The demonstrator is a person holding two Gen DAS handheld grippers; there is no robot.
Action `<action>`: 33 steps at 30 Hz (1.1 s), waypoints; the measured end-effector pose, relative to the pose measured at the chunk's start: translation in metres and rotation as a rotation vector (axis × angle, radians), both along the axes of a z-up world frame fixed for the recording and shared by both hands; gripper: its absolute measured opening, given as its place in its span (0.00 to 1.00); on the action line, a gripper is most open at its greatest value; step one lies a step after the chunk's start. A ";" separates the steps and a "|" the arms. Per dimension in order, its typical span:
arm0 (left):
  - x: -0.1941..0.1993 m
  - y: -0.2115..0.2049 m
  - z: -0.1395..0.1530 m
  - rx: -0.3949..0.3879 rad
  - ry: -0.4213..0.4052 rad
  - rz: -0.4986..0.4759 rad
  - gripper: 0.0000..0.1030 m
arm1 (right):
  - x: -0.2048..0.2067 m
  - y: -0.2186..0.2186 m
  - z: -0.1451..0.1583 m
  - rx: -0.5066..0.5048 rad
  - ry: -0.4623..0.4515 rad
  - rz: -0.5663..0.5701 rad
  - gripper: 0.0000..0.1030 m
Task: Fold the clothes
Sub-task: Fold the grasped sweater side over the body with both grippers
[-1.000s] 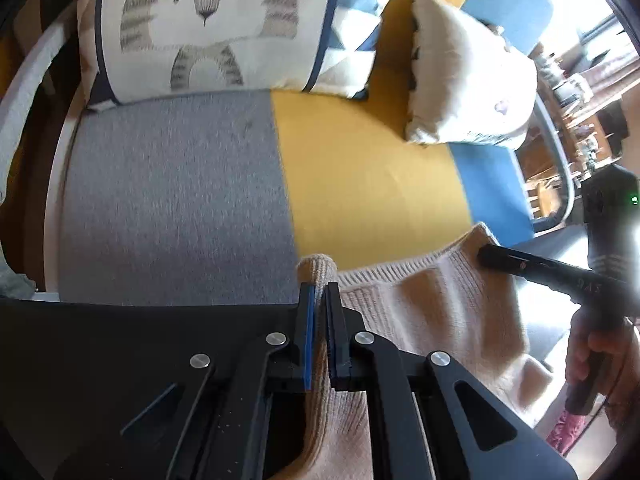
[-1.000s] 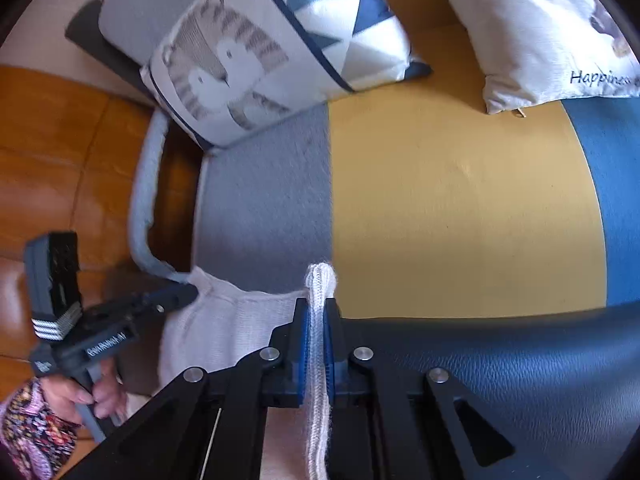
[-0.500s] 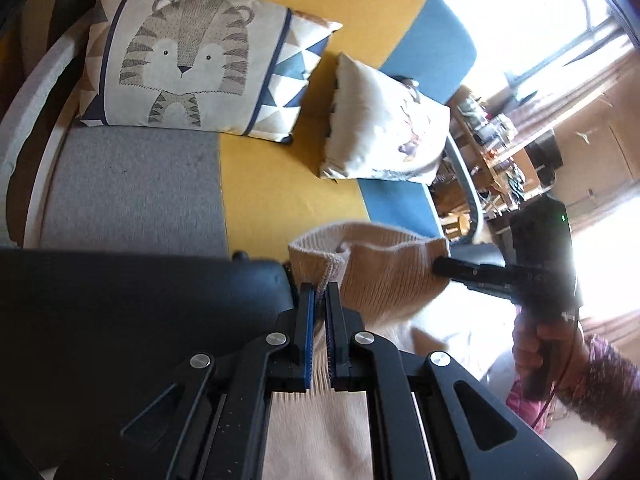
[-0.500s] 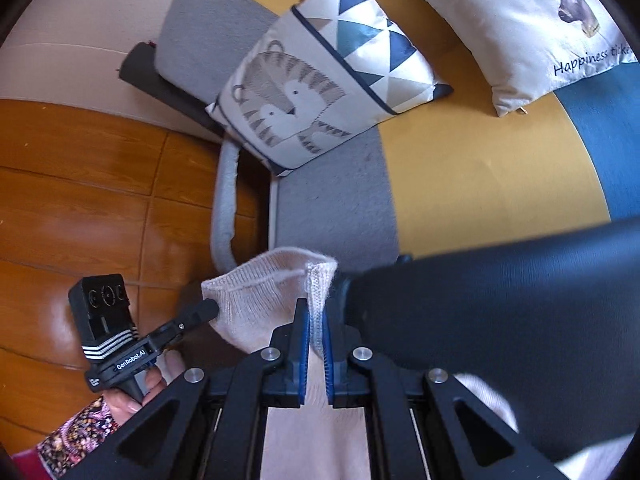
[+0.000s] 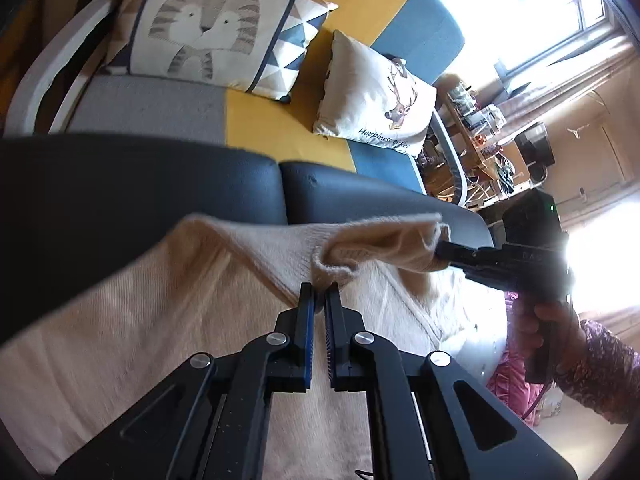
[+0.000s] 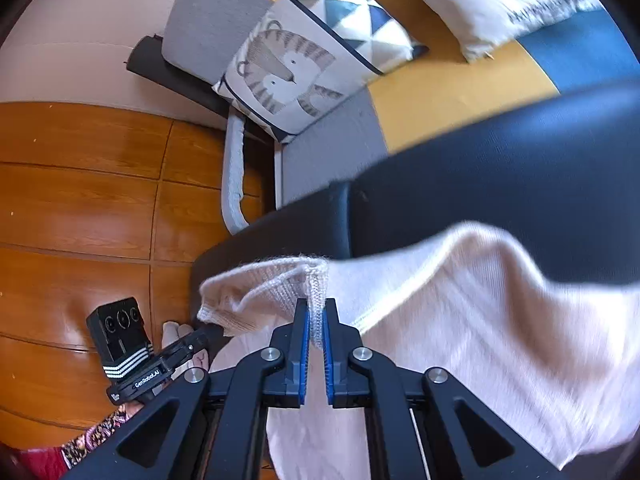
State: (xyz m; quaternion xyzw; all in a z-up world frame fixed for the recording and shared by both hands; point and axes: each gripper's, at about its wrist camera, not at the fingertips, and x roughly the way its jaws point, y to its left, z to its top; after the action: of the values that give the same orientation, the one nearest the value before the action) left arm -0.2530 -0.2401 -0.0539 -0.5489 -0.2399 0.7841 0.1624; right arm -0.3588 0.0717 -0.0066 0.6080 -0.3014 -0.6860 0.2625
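Note:
A cream knitted sweater (image 5: 160, 320) lies over a black leather bench (image 5: 140, 180). My left gripper (image 5: 319, 294) is shut on its ribbed edge, which bunches just past the fingertips. In the left wrist view the right gripper (image 5: 440, 250) pinches the other end of that same edge, held by a hand in a patterned sleeve. From the right wrist, my right gripper (image 6: 315, 308) is shut on the sweater (image 6: 460, 320) hem, and the left gripper (image 6: 200, 338) shows at lower left beside the hem's far end. The edge between the two is lifted and folded back over the sweater body.
Behind the bench stands a grey, yellow and blue sofa (image 5: 272, 128) with a tiger cushion (image 5: 208, 28) and a white deer cushion (image 5: 372, 100). A cluttered table (image 5: 480, 132) is at right near a bright window. Wooden floor (image 6: 80, 200) lies to the left.
Both grippers have pulled back from over the sofa seat toward the bench's near side, carrying the sweater's edge with them and laying it over the sweater body.

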 end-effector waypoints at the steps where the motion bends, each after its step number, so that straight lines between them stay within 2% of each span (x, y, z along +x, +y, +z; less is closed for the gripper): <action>1: 0.007 0.000 -0.004 0.001 -0.009 0.004 0.04 | 0.009 0.002 -0.003 0.003 -0.007 -0.006 0.05; 7: 0.045 0.001 -0.026 -0.004 -0.065 0.018 0.04 | 0.048 0.013 -0.028 0.015 -0.061 -0.038 0.05; 14: 0.064 0.007 -0.049 -0.060 -0.103 -0.004 0.04 | 0.071 0.017 -0.054 0.057 -0.070 -0.043 0.05; 18: 0.067 0.014 -0.057 -0.097 -0.108 -0.032 0.04 | 0.073 0.014 -0.060 0.076 -0.040 -0.036 0.05; 22: 0.071 0.019 -0.065 -0.115 -0.123 -0.057 0.05 | 0.079 0.013 -0.067 0.110 -0.035 -0.001 0.09; 25: 0.078 0.020 -0.071 -0.131 -0.143 -0.072 0.05 | 0.086 0.016 -0.077 0.140 -0.070 0.020 0.18; 26: 0.081 0.019 -0.073 -0.135 -0.152 -0.076 0.05 | 0.090 0.018 -0.081 0.143 -0.087 0.025 0.19; 29: 0.088 0.012 -0.076 -0.134 -0.178 -0.063 0.05 | 0.104 0.025 -0.089 0.177 -0.115 0.045 0.19; 33: 0.081 -0.002 -0.066 -0.127 -0.142 0.026 0.05 | 0.119 0.037 -0.085 0.222 -0.100 0.025 0.19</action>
State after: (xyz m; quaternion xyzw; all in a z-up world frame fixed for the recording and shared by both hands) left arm -0.1720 -0.2423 -0.1202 -0.6093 -0.2080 0.7587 0.0997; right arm -0.2398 0.1085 -0.0916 0.6705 -0.2286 -0.6806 0.1870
